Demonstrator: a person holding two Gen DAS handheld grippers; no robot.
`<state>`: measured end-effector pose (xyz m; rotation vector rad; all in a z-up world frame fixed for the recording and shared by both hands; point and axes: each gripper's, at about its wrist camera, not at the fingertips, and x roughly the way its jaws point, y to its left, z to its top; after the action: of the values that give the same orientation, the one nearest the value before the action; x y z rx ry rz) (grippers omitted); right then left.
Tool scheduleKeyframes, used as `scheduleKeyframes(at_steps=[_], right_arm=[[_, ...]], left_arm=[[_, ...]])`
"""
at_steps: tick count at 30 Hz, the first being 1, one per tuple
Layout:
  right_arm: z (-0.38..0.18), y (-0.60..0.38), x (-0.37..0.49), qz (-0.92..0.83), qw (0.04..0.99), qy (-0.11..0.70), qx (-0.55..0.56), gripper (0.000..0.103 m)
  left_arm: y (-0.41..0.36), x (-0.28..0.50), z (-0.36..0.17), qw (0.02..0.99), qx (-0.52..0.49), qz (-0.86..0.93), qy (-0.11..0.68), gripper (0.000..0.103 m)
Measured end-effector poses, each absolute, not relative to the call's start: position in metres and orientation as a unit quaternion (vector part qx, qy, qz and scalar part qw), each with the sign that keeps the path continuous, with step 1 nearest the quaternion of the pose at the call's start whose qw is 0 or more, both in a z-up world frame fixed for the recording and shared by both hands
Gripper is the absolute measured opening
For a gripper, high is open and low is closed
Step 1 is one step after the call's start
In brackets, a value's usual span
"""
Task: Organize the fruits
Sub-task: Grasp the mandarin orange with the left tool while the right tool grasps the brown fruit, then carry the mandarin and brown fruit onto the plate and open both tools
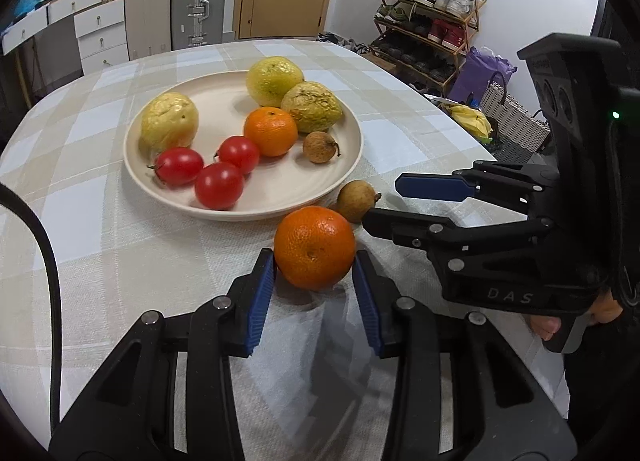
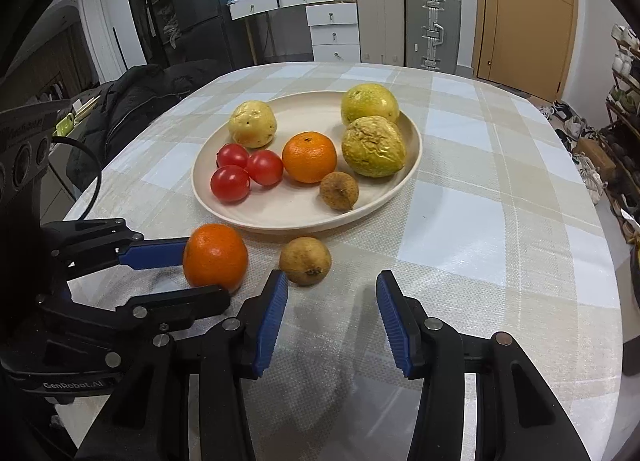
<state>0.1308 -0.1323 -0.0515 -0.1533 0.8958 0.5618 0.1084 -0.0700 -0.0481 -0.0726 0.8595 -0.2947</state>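
Note:
A cream plate (image 1: 276, 197) (image 2: 296, 217) on the checked tablecloth holds three yellow wrinkled fruits, three red tomatoes (image 1: 218, 185), an orange (image 1: 271, 131) and a small brown fruit (image 1: 319, 146). A second orange (image 1: 315, 247) (image 2: 215, 256) lies on the cloth in front of the plate. My left gripper (image 1: 314, 265) (image 2: 192, 273) is shut on this orange, pads against both its sides. A second small brown fruit (image 1: 356, 200) (image 2: 305, 260) lies beside it. My right gripper (image 2: 332, 285) (image 1: 384, 201) is open and empty, just right of the brown fruit.
The table edge curves close on the right (image 2: 600, 301). A dark jacket (image 2: 132, 101) lies beyond the table's left side. A shoe rack (image 1: 432, 9), a wicker basket (image 1: 516, 121), suitcases (image 2: 432, 25) and drawers stand around the room.

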Motion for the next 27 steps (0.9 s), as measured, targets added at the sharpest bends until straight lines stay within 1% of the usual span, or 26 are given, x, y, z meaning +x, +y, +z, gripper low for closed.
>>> scheduleKeyframes(at_steps=[8, 9, 10, 12, 13, 27], right_arm=[[-0.056, -0.118, 0.139, 0.274, 0.856, 0.434, -0.067, 0.048], [-0.055, -0.117, 0.139, 0.274, 0.856, 0.433, -0.067, 0.045], [-0.055, -0.116, 0.139, 0.273, 0.858, 0.431, -0.069, 0.039], [-0.054, -0.113, 0.138, 0.278, 0.856, 0.430, -0.072, 0.032], [-0.054, -0.111, 0.137, 0.279, 0.856, 0.428, -0.075, 0.030], [-0.037, -0.116, 0.124, 0.280, 0.868, 0.403, -0.081, 0.030]], left_arm=[[-0.053, 0.103, -0.040, 0.906, -0.040, -0.122, 0.402, 0.037], [-0.051, 0.103, -0.039, 0.907, -0.042, -0.122, 0.401, 0.037], [-0.050, 0.102, -0.038, 0.908, -0.043, -0.121, 0.399, 0.037], [-0.047, 0.102, -0.036, 0.909, -0.045, -0.120, 0.396, 0.037], [-0.046, 0.101, -0.035, 0.910, -0.045, -0.119, 0.395, 0.037], [-0.039, 0.098, -0.025, 0.918, -0.050, -0.104, 0.380, 0.037]])
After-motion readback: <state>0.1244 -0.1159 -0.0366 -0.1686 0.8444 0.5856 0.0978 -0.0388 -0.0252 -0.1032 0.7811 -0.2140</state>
